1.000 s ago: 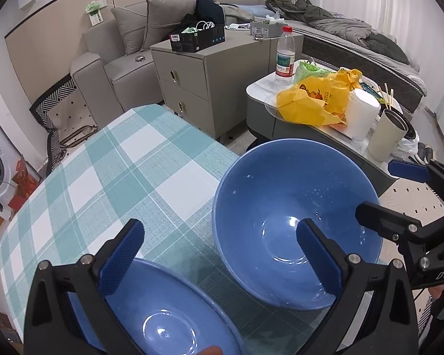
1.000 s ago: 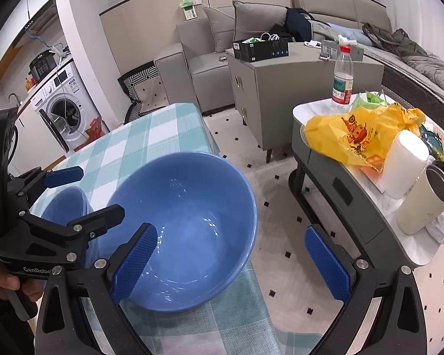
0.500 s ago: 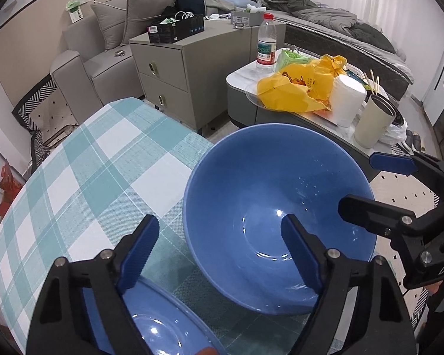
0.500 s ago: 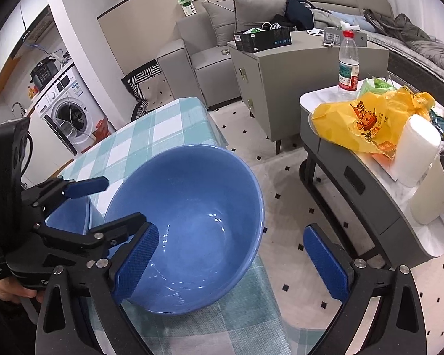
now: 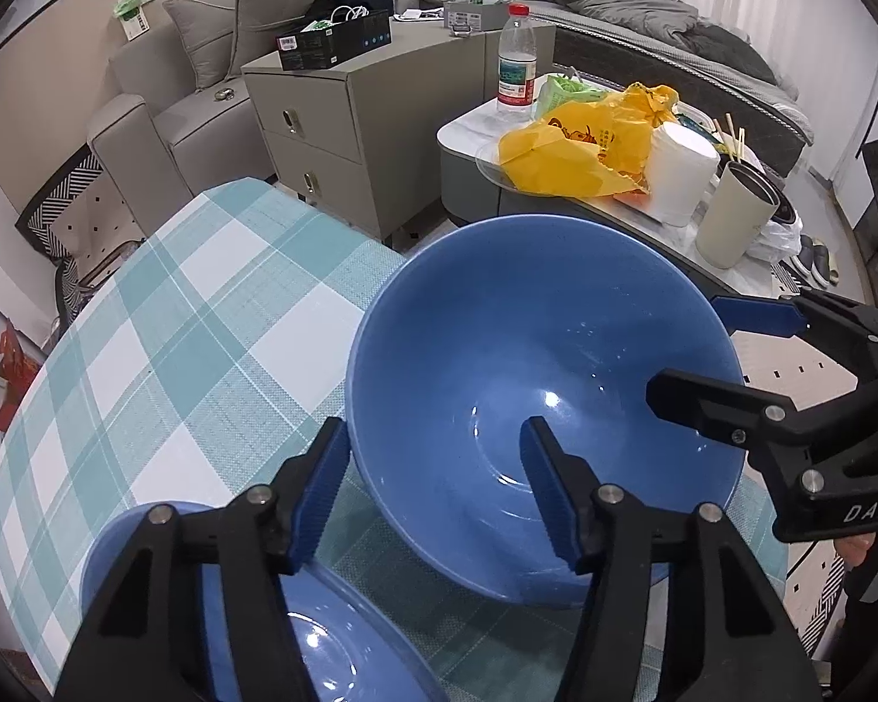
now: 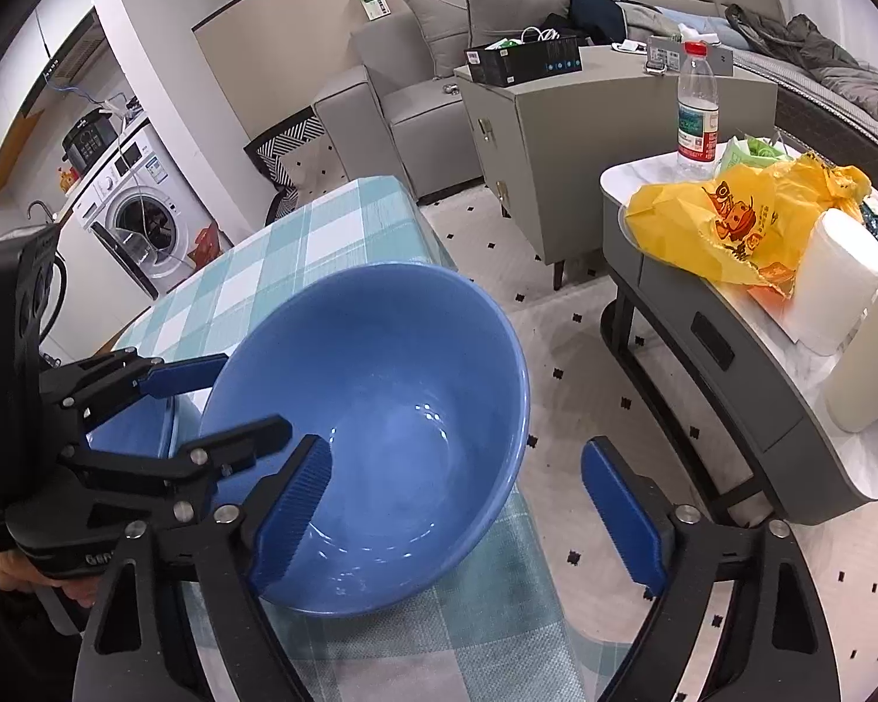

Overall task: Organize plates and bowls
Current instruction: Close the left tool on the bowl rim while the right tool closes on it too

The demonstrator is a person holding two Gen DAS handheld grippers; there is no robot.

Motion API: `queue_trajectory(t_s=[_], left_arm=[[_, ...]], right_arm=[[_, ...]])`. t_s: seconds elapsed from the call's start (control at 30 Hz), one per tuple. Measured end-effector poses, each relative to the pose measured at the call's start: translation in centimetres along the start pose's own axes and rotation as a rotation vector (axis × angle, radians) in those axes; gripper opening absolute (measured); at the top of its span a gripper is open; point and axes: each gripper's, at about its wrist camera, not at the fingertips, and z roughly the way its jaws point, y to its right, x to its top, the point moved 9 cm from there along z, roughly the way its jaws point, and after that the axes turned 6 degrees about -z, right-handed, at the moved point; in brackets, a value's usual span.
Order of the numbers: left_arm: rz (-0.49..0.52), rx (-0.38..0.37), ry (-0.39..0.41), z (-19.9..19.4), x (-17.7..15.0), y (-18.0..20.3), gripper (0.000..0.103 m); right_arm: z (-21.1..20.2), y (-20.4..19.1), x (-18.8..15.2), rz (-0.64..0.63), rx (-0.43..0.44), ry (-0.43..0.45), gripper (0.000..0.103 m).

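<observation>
A large blue bowl (image 5: 532,374) sits at the near edge of a teal checked table (image 5: 205,316). The left gripper (image 5: 433,479), fingers apart, straddles the rim at 9 o'clock; the right gripper (image 6: 456,503), also apart, straddles it at 3 o'clock. A smaller blue bowl (image 5: 322,643) lies at 7 o'clock. Judged step: gripping the large bowl; next, close on its rim and lift

two blue bowls (image 5: 532,386) (image 5: 322,637), two tools (image 5: 433,485) (image 6: 468,503)

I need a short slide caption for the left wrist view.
Left tool open astride the large blue bowl's near rim on the checked tablecloth.
</observation>
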Motion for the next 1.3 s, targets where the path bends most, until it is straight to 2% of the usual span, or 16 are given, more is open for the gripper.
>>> queue_trajectory(t_s=[0.23,0.4,0.6,0.67,0.8,1.3], left_arm=[[0.013,-0.002,-0.023,0.31,-0.60,0.11,0.057],[0.010,0.005,-0.027,0.18,-0.71,-0.07,0.050],[0.003,0.015,-0.026,0.13,-0.65,-0.34,0.043],[0.001,0.016,-0.024,0.06,-0.69,-0.42,0.041],[-0.006,0.016,-0.023,-0.06,-0.72,-0.59,0.034],[0.008,0.015,-0.002,-0.35,-0.61,-0.22,0.030]], right_arm=[[0.16,0.14,-0.26,0.011,0.008,-0.003,0.081],[-0.07,-0.01,-0.24,0.010,0.011,0.004,0.079],[-0.15,-0.03,-0.39,-0.002,-0.007,-0.004,0.066],[-0.06,0.08,-0.48,0.003,-0.007,-0.008,0.058],[-0.03,0.09,-0.64,0.000,-0.007,-0.012,0.054],[-0.36,0.48,-0.68,-0.010,-0.041,-0.008,0.042]])
